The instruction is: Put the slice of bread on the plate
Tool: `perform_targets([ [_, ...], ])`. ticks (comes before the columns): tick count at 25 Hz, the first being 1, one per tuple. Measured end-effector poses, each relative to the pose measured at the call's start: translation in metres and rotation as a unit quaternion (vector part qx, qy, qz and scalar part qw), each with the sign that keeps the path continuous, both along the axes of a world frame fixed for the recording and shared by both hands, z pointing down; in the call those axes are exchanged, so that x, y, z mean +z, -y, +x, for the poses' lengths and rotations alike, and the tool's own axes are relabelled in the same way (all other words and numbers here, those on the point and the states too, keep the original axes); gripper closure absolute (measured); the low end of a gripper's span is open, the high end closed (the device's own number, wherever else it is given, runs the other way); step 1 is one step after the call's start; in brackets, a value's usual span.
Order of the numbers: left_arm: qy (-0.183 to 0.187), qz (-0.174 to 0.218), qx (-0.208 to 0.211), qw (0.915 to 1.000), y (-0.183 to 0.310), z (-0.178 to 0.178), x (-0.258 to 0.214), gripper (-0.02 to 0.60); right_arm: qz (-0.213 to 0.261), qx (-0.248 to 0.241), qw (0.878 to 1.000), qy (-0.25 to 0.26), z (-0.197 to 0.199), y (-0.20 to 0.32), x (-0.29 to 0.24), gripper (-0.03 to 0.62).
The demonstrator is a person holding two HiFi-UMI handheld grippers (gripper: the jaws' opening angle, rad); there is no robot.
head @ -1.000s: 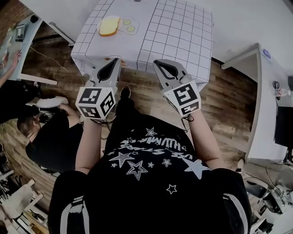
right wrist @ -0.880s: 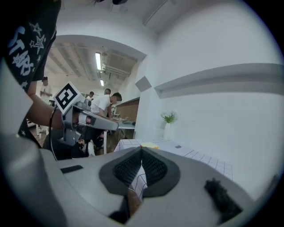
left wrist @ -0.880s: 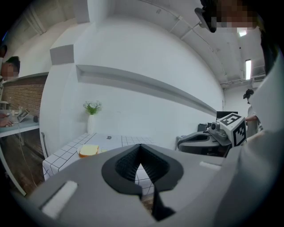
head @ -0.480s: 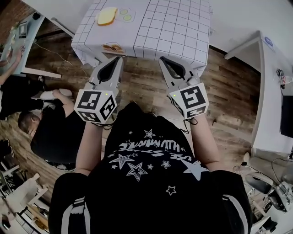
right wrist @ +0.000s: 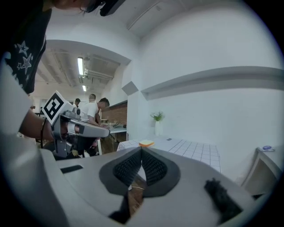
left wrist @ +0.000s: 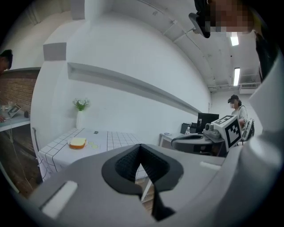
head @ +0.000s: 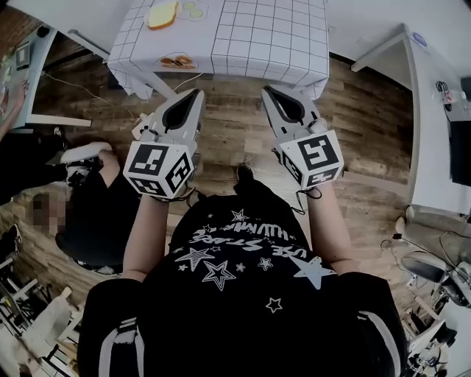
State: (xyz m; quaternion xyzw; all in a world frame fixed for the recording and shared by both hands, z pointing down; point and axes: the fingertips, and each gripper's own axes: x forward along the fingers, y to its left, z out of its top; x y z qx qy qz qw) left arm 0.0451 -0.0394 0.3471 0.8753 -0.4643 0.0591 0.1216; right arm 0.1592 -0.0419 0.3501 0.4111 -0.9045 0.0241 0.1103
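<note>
The slice of bread [head: 163, 13] lies at the far left of a table with a white grid cloth [head: 265, 37], two pale green round bits [head: 193, 9] beside it. I cannot make out a plate. Both grippers hang over the wooden floor, short of the table's near edge. My left gripper [head: 195, 94] is shut with nothing in it, and so is my right gripper [head: 267, 90]. The left gripper view has the bread [left wrist: 77, 142] far ahead, past the shut left gripper [left wrist: 140, 147]. In the right gripper view the bread [right wrist: 146, 143] sits just above the shut right gripper [right wrist: 141, 150].
A vase of flowers [left wrist: 80, 113] stands at the table's far corner. A small picture [head: 176, 61] shows on the cloth's hanging front. A person in black [head: 88, 221] sits on the floor at the left. White desks [head: 434, 110] stand at the right, a monitor [left wrist: 207, 119] behind.
The table and bread have slid toward the top of the head view. Both grippers, still shut, now show over bare floor instead of overlapping the table's near edge.
</note>
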Motion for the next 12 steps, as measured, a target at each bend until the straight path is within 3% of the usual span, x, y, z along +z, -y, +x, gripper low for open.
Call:
perform_targets([
  [12, -0.006, 0.021, 0.019, 0.9996, -0.095, -0.038, -0.01, 0.572, 0.015, 0.006, 1.0, -0.003, -0.046, -0.094, -0.014, 0.58],
])
